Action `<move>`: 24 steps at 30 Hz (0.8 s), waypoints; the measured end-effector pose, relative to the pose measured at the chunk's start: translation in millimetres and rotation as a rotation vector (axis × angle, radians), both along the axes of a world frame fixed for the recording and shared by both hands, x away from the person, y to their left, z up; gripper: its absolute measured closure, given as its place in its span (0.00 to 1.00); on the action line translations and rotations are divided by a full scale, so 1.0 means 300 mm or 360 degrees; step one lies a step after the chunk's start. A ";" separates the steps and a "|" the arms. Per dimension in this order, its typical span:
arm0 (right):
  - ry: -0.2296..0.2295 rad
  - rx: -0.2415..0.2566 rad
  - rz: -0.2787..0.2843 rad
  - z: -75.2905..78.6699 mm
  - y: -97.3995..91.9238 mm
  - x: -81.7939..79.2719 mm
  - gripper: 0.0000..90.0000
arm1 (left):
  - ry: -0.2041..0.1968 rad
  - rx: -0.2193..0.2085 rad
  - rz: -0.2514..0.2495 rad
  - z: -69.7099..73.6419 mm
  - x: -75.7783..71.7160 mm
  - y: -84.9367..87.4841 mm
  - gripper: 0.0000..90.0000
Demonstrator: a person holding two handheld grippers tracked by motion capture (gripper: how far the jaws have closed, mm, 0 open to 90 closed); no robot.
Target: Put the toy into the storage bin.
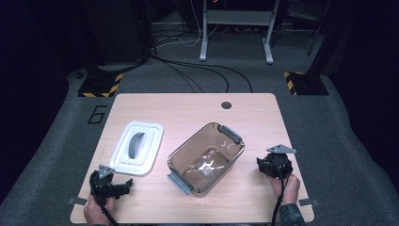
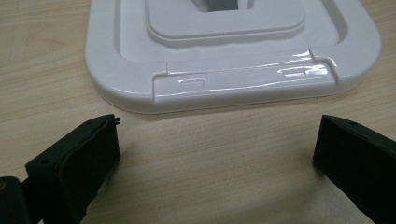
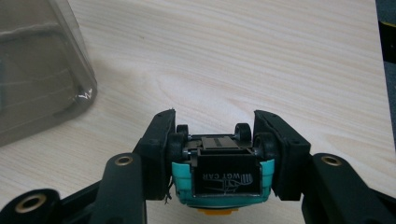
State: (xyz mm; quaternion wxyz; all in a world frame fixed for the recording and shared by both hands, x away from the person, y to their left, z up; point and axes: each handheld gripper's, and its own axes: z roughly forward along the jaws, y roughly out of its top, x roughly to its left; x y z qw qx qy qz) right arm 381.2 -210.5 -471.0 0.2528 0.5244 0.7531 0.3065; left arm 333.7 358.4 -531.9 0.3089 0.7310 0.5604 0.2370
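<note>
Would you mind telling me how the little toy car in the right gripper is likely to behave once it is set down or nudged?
The toy car looks like small, light plastic, so it should lift easily. It is clamped wheels-up in the right gripper, jaws against its wheels, so it could pivot if the grip slackens. On its wheels on the smooth table, it would probably roll.

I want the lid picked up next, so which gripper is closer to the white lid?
Left. The left gripper sits just below the white lid; the right gripper is beyond the clear container.
</note>
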 end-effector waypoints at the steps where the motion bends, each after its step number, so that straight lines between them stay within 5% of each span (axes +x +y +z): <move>1: -0.0008 0.0002 -0.0010 0.003 0.002 0.001 0.55 | 0.0000 0.0000 0.0000 0.000 0.000 0.000 0.00; 24: -0.0084 0.0012 0.0046 0.119 0.012 0.024 0.55 | 0.0000 0.0000 -0.0001 0.000 0.000 0.000 0.00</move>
